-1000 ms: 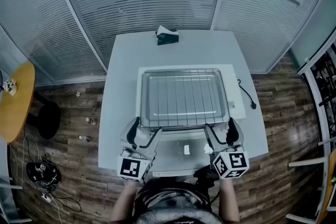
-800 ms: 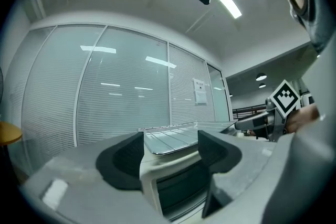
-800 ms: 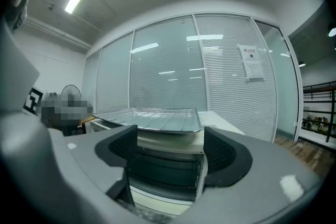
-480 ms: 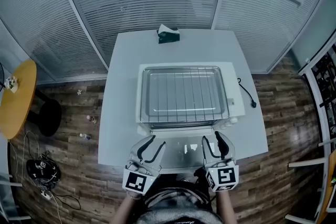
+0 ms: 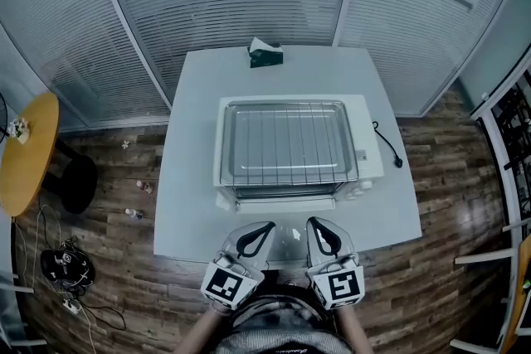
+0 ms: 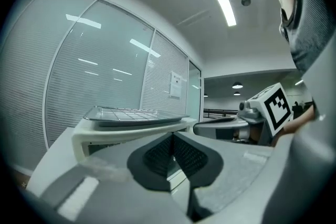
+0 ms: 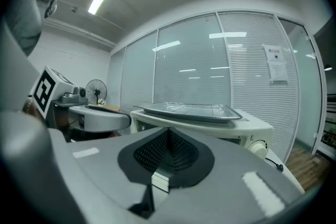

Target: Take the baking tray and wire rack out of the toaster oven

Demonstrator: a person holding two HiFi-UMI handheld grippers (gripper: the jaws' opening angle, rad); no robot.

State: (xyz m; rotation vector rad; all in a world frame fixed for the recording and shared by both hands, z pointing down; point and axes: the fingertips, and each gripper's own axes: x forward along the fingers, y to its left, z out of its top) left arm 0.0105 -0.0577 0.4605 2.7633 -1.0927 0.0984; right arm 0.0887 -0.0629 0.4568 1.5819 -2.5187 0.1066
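The baking tray (image 5: pixel 286 143) with the wire rack (image 5: pixel 274 128) lying in it rests on top of the white toaster oven (image 5: pixel 365 170), mid-table. In the left gripper view the tray (image 6: pixel 134 115) shows edge-on above the oven (image 6: pixel 100 136); the right gripper view has the tray (image 7: pixel 191 111) likewise. My left gripper (image 5: pixel 265 226) and right gripper (image 5: pixel 315 223) sit side by side near the table's front edge, short of the oven. Both are shut with nothing between their pads, seen close up at the left gripper (image 6: pixel 173 136) and right gripper (image 7: pixel 168 131).
The oven's glass door (image 5: pixel 286 240) appears folded down under the grippers. A green tissue box (image 5: pixel 265 55) stands at the table's far edge. A power cord (image 5: pixel 388 147) trails right of the oven. A yellow round table (image 5: pixel 25 157) and black stool (image 5: pixel 75 182) stand left.
Both grippers drew back from the tray's front corners toward the person and went from open to shut. The tray and rack stayed on top of the oven.
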